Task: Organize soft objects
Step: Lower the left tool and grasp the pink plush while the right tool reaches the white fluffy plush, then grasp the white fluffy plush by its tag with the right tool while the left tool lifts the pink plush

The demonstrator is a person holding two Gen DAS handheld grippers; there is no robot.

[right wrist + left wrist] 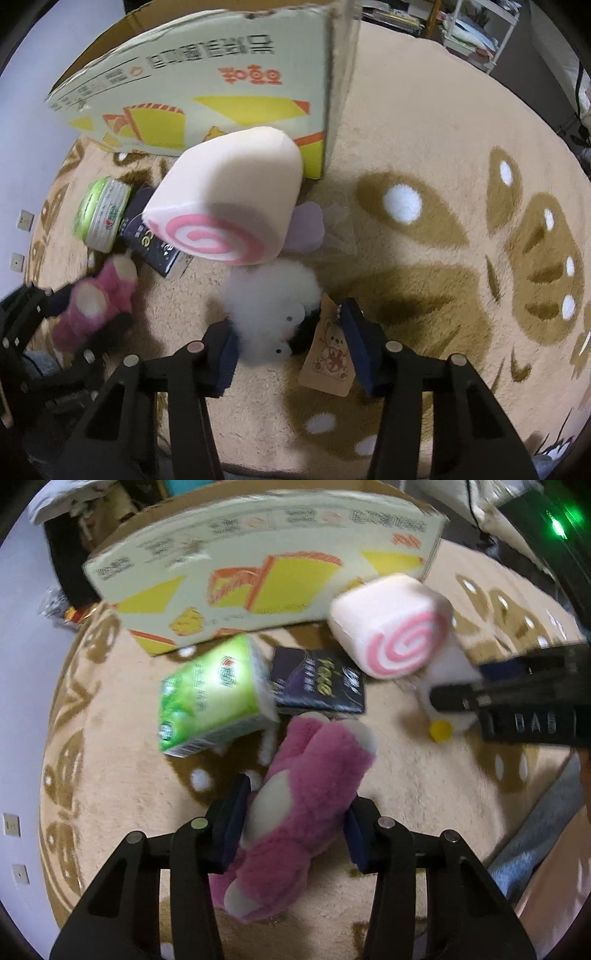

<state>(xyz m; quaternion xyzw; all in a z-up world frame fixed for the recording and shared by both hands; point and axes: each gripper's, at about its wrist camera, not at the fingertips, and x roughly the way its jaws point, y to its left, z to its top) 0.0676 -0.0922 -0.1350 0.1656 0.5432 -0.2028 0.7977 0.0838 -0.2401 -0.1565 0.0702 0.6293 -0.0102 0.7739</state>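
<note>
Step in hand: both tongs taking hold of plush toys on the rug [424, 147]
Left gripper [293, 830]: pads pressed into the pink plush bear [306, 786], pinching its body
Right gripper [290, 350]: jaws astride the white fluffy toy [271, 295]; left pad touches fur, right pad meets only its paper tag [328, 362], so grip cannot be told
Destination: cardboard box [258, 572] just behind, probably
Next move: lift each toy clear, carry over the box wall
Waiting: swirl cushion [229, 199], tissue packs [210, 698]
</note>
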